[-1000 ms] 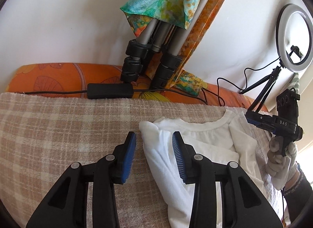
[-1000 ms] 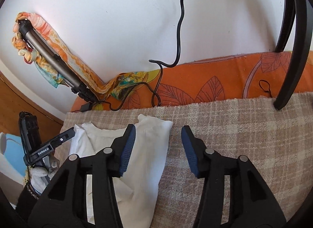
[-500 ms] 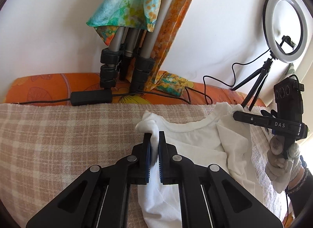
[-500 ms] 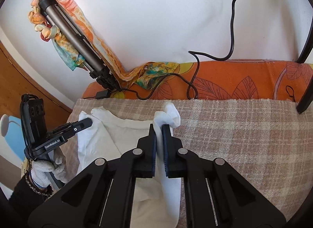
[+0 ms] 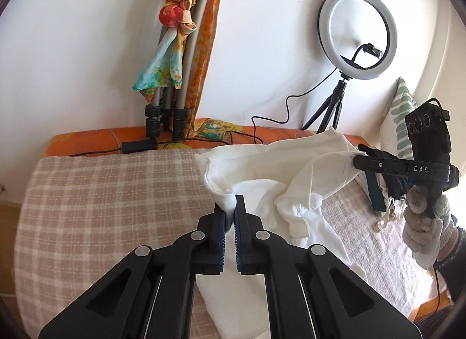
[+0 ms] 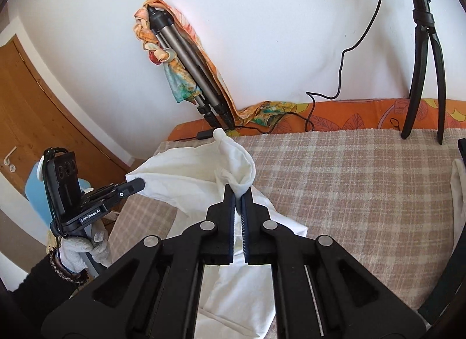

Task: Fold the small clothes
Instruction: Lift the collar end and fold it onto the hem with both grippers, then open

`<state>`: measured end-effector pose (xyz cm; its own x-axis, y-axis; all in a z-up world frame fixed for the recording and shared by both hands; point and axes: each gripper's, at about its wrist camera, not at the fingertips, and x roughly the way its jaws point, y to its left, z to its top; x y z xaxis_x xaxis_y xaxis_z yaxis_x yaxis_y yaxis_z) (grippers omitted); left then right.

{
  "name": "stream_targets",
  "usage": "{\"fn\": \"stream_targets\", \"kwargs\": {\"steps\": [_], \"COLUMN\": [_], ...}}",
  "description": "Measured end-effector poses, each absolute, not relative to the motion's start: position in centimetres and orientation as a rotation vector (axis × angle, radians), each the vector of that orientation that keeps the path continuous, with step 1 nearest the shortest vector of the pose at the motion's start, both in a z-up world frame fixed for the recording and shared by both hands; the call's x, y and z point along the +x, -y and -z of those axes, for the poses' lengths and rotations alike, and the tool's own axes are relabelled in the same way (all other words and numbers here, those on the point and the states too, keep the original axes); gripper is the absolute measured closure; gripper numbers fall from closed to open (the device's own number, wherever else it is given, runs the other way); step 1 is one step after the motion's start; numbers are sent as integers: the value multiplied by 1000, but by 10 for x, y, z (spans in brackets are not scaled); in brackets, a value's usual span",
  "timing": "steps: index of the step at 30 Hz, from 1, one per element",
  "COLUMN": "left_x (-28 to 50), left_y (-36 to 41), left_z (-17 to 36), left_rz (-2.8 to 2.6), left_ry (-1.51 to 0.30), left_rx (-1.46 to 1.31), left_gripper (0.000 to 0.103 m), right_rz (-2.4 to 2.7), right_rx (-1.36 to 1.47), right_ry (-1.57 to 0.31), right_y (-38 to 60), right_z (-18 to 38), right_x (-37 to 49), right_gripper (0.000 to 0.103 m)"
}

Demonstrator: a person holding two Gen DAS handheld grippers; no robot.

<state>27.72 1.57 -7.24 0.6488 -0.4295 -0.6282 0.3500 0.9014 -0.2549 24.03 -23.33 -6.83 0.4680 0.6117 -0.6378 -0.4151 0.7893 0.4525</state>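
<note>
A white shirt (image 5: 271, 170) lies partly on the checked blanket (image 5: 110, 193), with its top end lifted off it. My left gripper (image 5: 231, 208) is shut on one top corner of the shirt. My right gripper (image 6: 238, 193) is shut on the other top corner; it also shows in the left wrist view (image 5: 361, 158) at the right, pinching the cloth. The left gripper shows in the right wrist view (image 6: 137, 184) at the left. The shirt (image 6: 186, 176) hangs stretched between both, its lower part resting on the blanket.
A folded tripod wrapped in a colourful scarf (image 5: 177, 56) leans on the wall at the back. A ring light on a small tripod (image 5: 356, 33) stands back right, with cables (image 5: 271, 119) along the orange mattress edge (image 5: 96, 141). A wooden door (image 6: 38, 100) is at the left.
Both grippers closed on the shirt's top corners, then rose and pulled back, lifting the shirt's upper part off the blanket.
</note>
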Motion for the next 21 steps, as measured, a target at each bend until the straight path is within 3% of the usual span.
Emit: {"fn": "stream_targets", "kwargs": {"steps": [7,21], "left_x": [196,94], "left_y": [-4,9], "left_z": [76,135], "left_rz": [461,438], "left_ry": [-746,-848], "left_rx": [-33,147], "left_gripper": [100,97], "right_rz": [-627,-501], "right_rx": [255,40], "right_ry": [-880,-952], "right_y": [246,257], "right_z": [67,125], "right_x": [155,39], "right_gripper": [98,98]}}
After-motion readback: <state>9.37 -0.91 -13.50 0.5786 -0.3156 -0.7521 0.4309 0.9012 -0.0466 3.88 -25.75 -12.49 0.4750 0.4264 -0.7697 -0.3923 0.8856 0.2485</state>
